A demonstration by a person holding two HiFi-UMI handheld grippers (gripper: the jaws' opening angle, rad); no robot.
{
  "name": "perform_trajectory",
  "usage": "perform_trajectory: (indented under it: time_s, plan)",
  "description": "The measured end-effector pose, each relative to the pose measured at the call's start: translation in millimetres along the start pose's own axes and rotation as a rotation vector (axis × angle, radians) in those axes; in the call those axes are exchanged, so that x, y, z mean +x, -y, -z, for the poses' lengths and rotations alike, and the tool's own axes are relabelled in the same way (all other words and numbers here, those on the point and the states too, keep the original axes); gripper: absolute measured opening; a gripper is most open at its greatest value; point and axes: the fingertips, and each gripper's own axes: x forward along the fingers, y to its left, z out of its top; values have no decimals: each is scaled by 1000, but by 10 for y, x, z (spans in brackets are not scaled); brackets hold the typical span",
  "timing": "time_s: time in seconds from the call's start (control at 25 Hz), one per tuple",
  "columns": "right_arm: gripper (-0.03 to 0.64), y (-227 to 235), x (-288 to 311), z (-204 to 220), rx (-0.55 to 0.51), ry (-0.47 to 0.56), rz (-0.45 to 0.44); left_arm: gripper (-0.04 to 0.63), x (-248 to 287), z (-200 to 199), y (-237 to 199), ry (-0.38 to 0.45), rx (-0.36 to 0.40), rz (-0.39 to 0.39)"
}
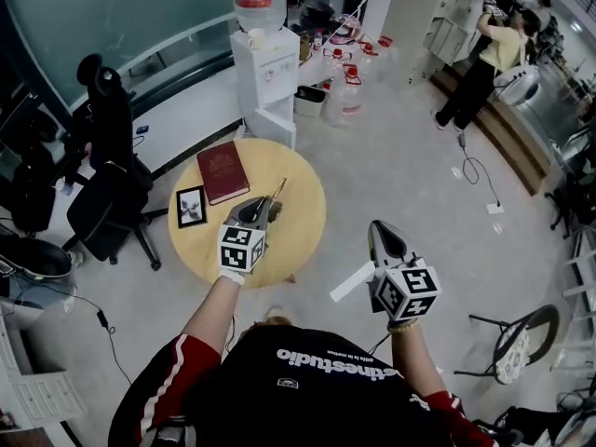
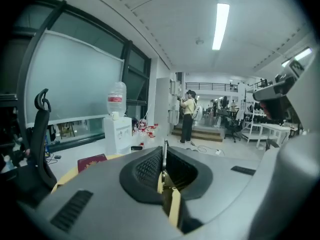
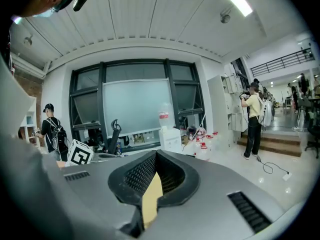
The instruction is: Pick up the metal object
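A: As seen from head view, what's w/ L gripper [image 1: 264, 209]?
B: Jaws clamped on metal object [image 1: 278, 190], a thin brass-coloured rod sticking out past the tips, over round table [image 1: 303, 223]. Can't tell if rod touches tabletop. Red book [image 1: 222, 171] just ahead-left of tips; framed pic [image 1: 191, 206] left of gripper body.
A: R gripper [image 1: 380, 229]?
B: Jaws together, nothing betw. them. Held over floor, off table edge, well apart from L gripper & to its right.
A: L gripper view?
B: L gripper [image 2: 163, 166] pads pressed on metal object [image 2: 164, 148]; it stands edge-on in the seam & pokes up past the tips. Red book [image 2: 91, 162] low, left of jaws. Water dispenser [image 2: 118, 131] beyond, left; person in yellow top [image 2: 188, 116] far ahead, slightly right.
A: R gripper view?
B: R gripper [image 3: 155, 156] pads meet along one seam, nothing held. Marker cube [image 3: 80, 153] of L gripper sits left of jaws. Water dispenser [image 3: 170, 136] straight ahead, far.
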Motion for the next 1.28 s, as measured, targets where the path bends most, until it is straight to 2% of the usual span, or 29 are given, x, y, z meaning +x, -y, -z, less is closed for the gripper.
perform_trajectory:
  time_s: [0.2,0.68,1.04,1.28]
  plan:
    - [28,17,-113,-96,-5,17,-24,23,-260,-245,103,42,62,-10]
    - [28,-129,-143,-343,-35,67,-129,23,-997,-952,174,193,51,-131]
    - [28,-341,-107,-568,-48,108,-189,23,-1515,-1222,183,260,93,-167]
    - [28,-582,-64,-736,-52,133,-213,23,-1915,-1382,43,299,59,-210]
